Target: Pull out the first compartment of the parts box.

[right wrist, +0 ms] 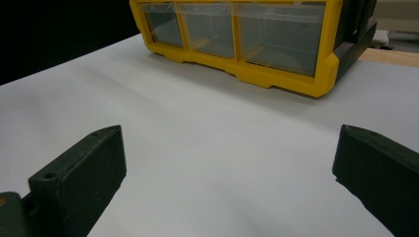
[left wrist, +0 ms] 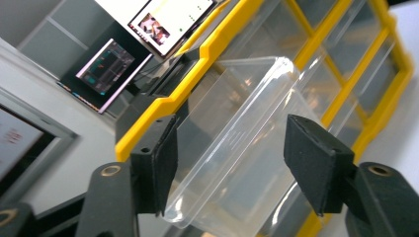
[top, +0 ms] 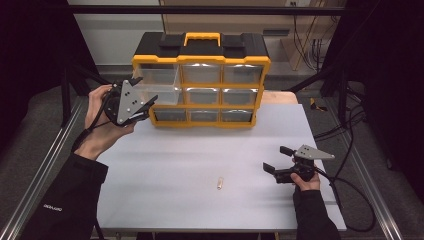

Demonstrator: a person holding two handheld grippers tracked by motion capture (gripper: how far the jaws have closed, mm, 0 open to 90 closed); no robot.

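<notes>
So far the yellow-and-black organiser cabinet [top: 201, 80] stands at the tabletop's far edge with its top-left clear drawer [top: 159, 86] pulled partway out. That step looks done. The left gripper [top: 142, 96] sits at the drawer's front, jaws spread either side of it and not pressing. The right gripper [top: 278, 159] rests near the right edge, jaws wide and empty. The small capsule-like piece [top: 220, 183] near the front edge probably remains to be picked up and dropped in.

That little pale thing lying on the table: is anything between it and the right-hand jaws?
Nothing visible. Bare table lies between the small pale piece and the open right gripper; the yellow drawer organizer stands farther back.
</notes>
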